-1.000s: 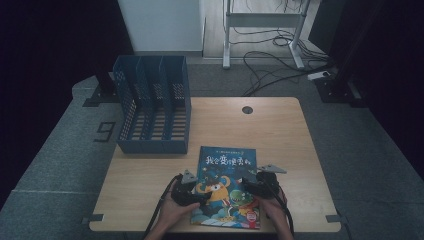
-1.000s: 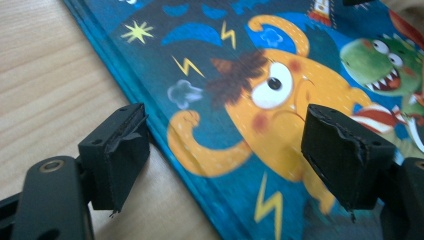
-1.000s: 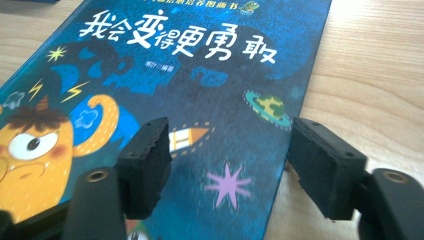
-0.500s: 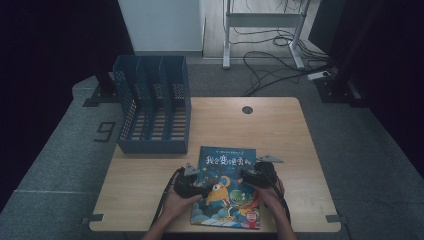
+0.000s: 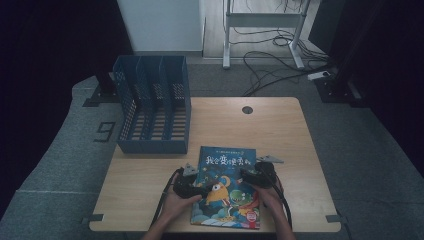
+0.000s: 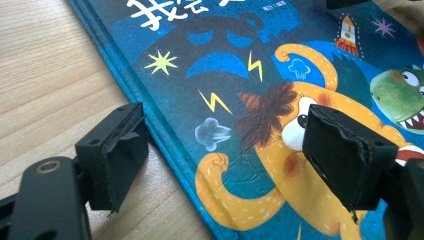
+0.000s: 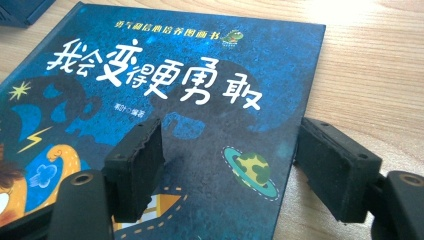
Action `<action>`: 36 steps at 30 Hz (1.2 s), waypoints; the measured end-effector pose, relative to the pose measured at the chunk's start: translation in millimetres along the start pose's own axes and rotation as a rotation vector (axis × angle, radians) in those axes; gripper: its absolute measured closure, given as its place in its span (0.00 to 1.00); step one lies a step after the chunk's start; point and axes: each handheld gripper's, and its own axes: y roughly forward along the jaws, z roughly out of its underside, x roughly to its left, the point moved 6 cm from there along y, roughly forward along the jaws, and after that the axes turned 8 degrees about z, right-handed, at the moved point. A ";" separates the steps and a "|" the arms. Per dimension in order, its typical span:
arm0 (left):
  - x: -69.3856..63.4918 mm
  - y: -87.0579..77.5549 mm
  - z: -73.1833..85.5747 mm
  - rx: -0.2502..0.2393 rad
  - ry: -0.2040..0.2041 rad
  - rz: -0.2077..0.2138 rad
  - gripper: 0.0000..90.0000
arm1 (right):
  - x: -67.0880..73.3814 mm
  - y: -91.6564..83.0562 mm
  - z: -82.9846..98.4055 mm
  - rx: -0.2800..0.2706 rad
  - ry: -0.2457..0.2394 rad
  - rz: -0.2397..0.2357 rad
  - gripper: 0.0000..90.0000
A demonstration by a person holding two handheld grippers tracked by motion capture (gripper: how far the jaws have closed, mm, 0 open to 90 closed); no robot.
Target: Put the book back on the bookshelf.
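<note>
Nearest me, my left tongs (image 5: 192, 184) sit low at the book's (image 5: 227, 186) left edge, jaws spread wide; in the left gripper view one pad (image 6: 117, 152) rests over the bare wood just beside the spine and the other pad (image 6: 342, 155) hangs over the orange monster on the cover, neither pressing on anything. My right tongs (image 5: 256, 176) mirror this at the book's right edge; their jaws have just been opening and now stand apart, one pad (image 7: 137, 167) above the cover, the other (image 7: 335, 167) over the wood past the edge, nothing clamped between them. The book lies flat, cover up, at the near middle of the surface (image 5: 280, 125). Farther back at the left stands the blue file rack (image 5: 152, 112), well apart from the book.

My worry: the book lies flush on the wood, so closing either pair may only skate across the glossy cover or push the book sideways instead of catching an edge. If one side bites before the other, I judge the book could twist or slide off the near rim
</note>
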 end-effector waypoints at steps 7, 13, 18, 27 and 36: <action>-0.1 0.1 0.0 -0.001 -0.001 0.001 0.20 | -2.2 -1.2 -1.2 0.000 0.030 -0.017 0.31; 1.2 -0.5 -0.2 -0.006 -0.005 0.011 0.20 | -4.4 -5.6 -4.3 -0.014 0.062 -0.051 0.32; 1.4 -0.4 -0.2 -0.007 -0.005 0.013 0.20 | 5.9 -16.7 -10.7 -0.034 0.152 -0.285 0.40; 1.3 -0.4 0.1 -0.009 -0.003 0.011 0.20 | -6.4 -11.7 -9.6 -0.039 0.098 -0.088 0.37; 1.0 -0.3 0.5 -0.007 0.003 0.007 0.20 | -8.7 -1.7 -2.4 0.019 0.082 -0.062 0.35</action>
